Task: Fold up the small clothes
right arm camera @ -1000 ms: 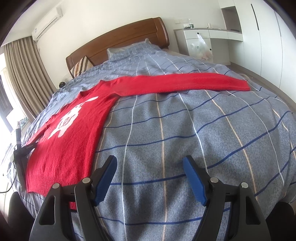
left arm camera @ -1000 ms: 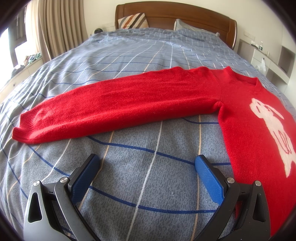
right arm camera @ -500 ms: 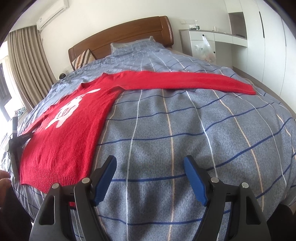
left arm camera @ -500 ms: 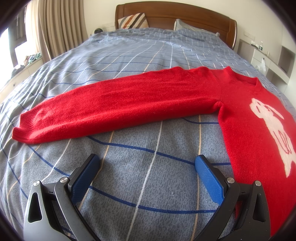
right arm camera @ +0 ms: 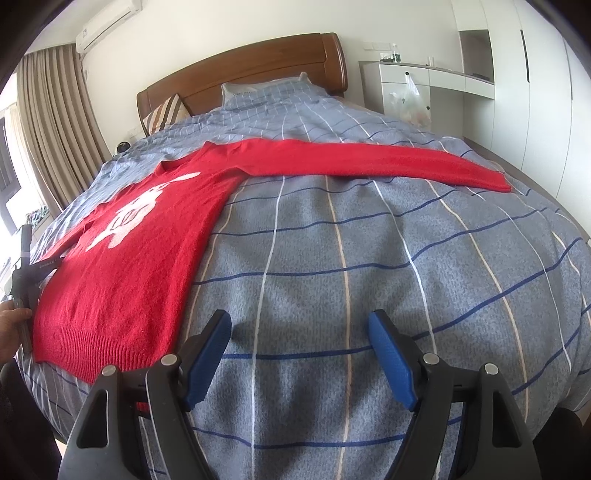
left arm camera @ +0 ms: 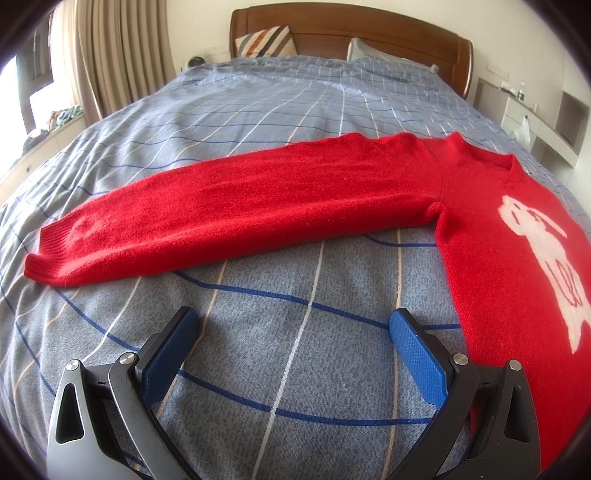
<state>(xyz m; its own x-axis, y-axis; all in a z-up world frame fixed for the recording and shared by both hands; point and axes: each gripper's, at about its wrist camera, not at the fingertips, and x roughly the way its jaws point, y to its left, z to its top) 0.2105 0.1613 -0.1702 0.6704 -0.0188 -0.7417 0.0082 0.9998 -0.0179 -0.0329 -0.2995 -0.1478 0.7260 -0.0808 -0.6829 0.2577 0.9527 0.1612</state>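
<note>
A small red sweater (left arm camera: 498,240) with a white animal design lies flat, front up, on the bed, both sleeves spread out. In the left wrist view one sleeve (left arm camera: 229,206) stretches left, its cuff at far left. My left gripper (left arm camera: 295,325) is open and empty over the bedspread, just below that sleeve and left of the body. In the right wrist view the sweater (right arm camera: 140,251) lies at left, and the other sleeve (right arm camera: 388,162) stretches right. My right gripper (right arm camera: 299,328) is open and empty, right of the hem corner.
The bed has a blue-grey checked cover (right arm camera: 369,258), pillows (left arm camera: 266,40) and a wooden headboard (left arm camera: 369,22). Curtains (left arm camera: 107,55) hang at left. White cabinets (right arm camera: 424,85) with a plastic bag stand at right. The left gripper's tool and hand (right arm camera: 18,295) show in the right wrist view.
The right gripper has tilted and shifted slightly, so the sweater and bed sit lower and nearer in its view. The left gripper has not moved. Both stay open.
</note>
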